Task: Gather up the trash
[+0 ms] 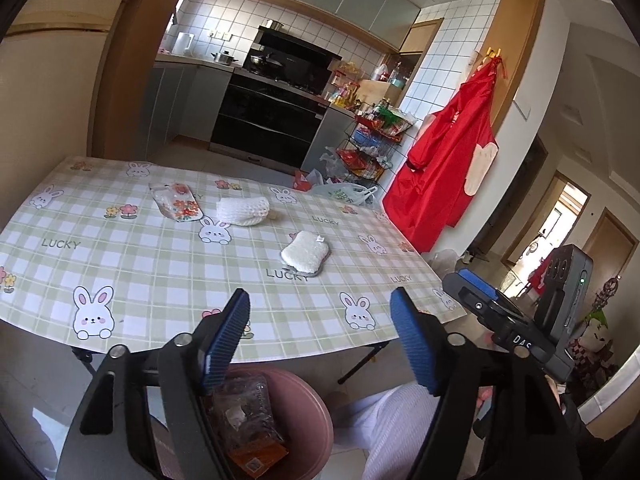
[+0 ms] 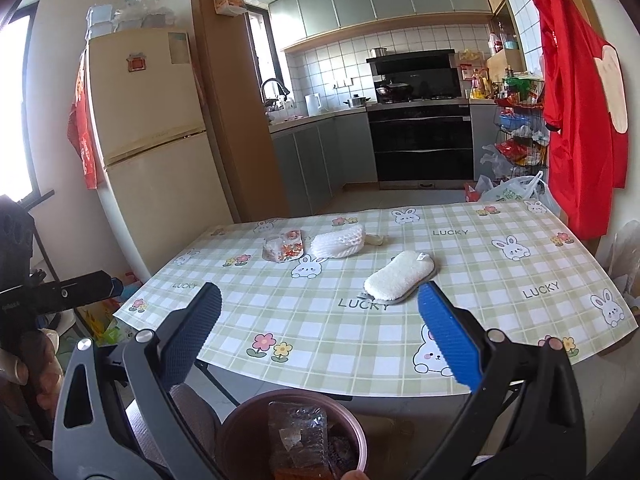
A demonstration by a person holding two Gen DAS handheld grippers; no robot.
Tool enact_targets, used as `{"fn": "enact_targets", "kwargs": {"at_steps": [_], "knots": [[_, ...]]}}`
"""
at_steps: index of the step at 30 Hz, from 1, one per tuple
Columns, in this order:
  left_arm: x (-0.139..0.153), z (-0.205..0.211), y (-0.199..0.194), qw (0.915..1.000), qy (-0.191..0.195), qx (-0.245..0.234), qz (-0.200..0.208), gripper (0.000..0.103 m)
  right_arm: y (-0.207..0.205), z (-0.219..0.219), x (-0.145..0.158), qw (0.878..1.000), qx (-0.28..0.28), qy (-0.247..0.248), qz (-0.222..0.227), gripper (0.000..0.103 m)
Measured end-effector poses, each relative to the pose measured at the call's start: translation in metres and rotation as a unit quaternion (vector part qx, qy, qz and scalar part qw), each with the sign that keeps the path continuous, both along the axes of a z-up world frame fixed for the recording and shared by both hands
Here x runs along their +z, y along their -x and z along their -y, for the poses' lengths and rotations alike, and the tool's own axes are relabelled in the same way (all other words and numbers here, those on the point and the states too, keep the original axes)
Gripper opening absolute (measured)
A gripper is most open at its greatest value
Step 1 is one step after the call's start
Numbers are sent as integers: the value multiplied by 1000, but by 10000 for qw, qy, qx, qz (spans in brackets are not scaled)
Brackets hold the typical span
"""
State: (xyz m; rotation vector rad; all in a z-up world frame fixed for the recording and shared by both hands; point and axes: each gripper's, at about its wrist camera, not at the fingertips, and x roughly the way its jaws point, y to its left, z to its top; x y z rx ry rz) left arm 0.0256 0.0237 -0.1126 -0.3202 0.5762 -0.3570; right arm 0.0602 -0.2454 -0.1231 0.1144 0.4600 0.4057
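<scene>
Blue ribbed pads on the left claw [image 1: 320, 312] stand wide apart with nothing between them, hovering right over a round pink plastic bin [image 1: 316, 412] that sits on the floor just off the near edge of the table [image 1: 160, 264]. Inside the bin there's a crumpled clear plastic wrapper [image 1: 244, 408] lying on top of an orange packet [image 1: 260, 454].

Right claw [image 2: 320, 300] is also spread wide and empty, off to the right of the left one and pointing across the same table, with the bin below it too.

Out on the table, which has a green-and-white checked cloth with bunnies and "LUCKY" printed on it, closest to the claws is a white fluffy sponge pad with a grey underside [image 1: 306, 254]. Further back, around the middle, sits a white foam net fruit sleeve [image 1: 242, 211], and just beside it on the left a clear plastic bag printed with red and orange flowers [image 1: 178, 202]. All three are lying flat, apart from each other, and neither claw is touching any of them.

Behind the table it's kitchen stuff: a black oven [image 1: 268, 120] and a red apron hanging on the wall [image 1: 448, 160].
</scene>
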Motion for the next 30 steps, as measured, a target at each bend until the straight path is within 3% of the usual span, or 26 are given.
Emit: {"fn": "enact_targets", "kwargs": {"at_steps": [5,11,30], "knots": [[-5,-10,-3,9994,-139,311,-27,89,-3,-1,-5,10000,-38,23,-74,97],[-15,-23,-8,9978,-233,601,-145,94,-9,-1,-15,9997,-98,67,-229,97],[-68,-50,-46,9888,-300,1073,-993,97,-47,5,-67,9947,-442,129,-924,97]]}}
